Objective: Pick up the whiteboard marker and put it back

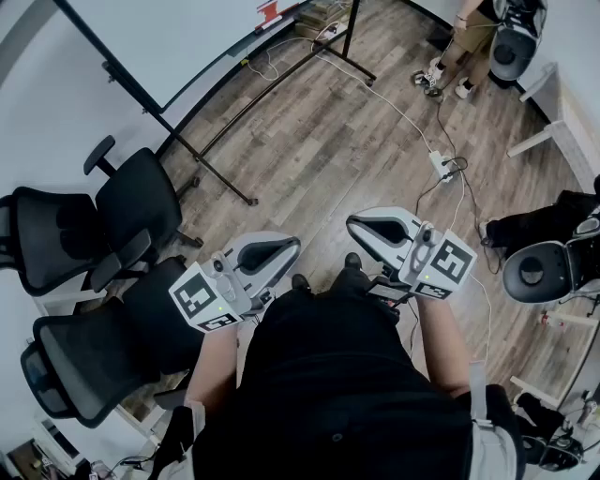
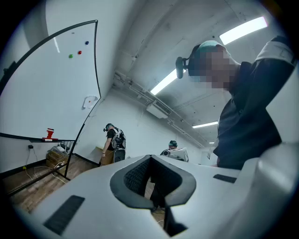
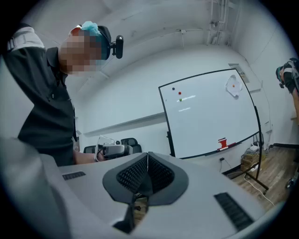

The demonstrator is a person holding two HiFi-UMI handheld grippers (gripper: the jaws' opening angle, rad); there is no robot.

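No whiteboard marker is plainly visible. The whiteboard (image 1: 178,37) stands at the far left on a black wheeled frame; it also shows in the left gripper view (image 2: 46,88) and the right gripper view (image 3: 210,112). A small red object (image 1: 271,13) sits on its tray (image 3: 222,143); I cannot tell whether it is the marker. My left gripper (image 1: 291,247) and right gripper (image 1: 354,225) are held close to my body, well away from the board. Both are shut with nothing between the jaws (image 2: 150,158) (image 3: 147,155).
Black office chairs (image 1: 127,202) (image 1: 80,361) crowd the left side. The board's stand legs (image 1: 281,80) and a cable with a power strip (image 1: 441,167) lie across the wooden floor. Other people stand at the far right (image 1: 464,42) (image 2: 114,140).
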